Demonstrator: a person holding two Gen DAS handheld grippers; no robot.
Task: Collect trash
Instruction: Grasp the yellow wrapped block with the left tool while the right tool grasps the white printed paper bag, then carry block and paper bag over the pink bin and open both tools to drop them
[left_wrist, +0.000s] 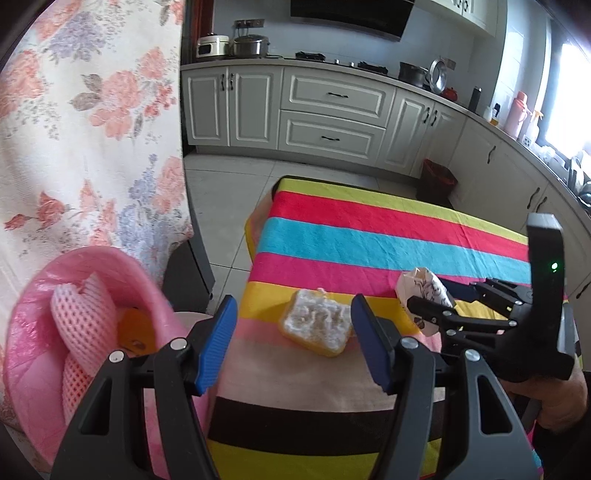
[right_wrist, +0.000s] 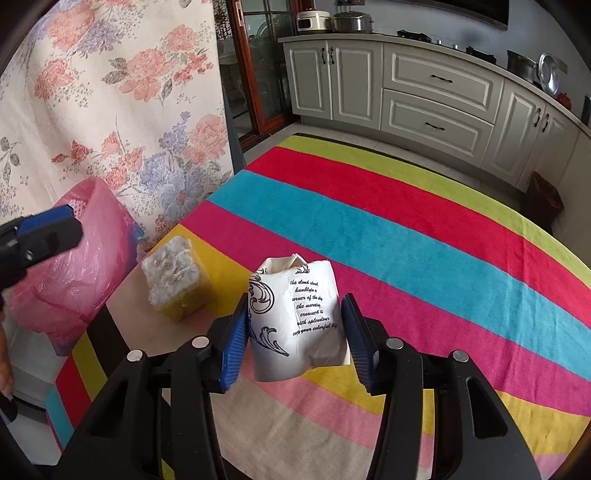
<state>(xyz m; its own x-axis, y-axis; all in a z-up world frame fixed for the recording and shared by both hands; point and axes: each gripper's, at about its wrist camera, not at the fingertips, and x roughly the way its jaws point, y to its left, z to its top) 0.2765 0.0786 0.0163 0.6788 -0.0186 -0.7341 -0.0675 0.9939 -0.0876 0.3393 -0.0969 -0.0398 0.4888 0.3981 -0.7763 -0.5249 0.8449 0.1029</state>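
Observation:
A crumpled white paper cup (right_wrist: 295, 317) with dark print stands on the striped tablecloth (right_wrist: 424, 236). My right gripper (right_wrist: 295, 297) is shut on it, a blue pad against each side. In the left wrist view the same cup (left_wrist: 415, 282) shows with the right gripper (left_wrist: 432, 299) around it. A yellow sponge (left_wrist: 316, 325) with a white top lies near the table's left edge, just ahead of my left gripper (left_wrist: 294, 301), which is open and not touching it. Left of the table stands a bin with a pink bag (left_wrist: 110, 254), holding pink foam nets (left_wrist: 81, 321).
A floral cloth (left_wrist: 92, 110) hangs close behind the bin. Grey kitchen cabinets (left_wrist: 332, 114) run along the far wall, with a small red basket (left_wrist: 437, 181) on the floor beyond the table. A hand (left_wrist: 554, 402) grips the right tool's handle.

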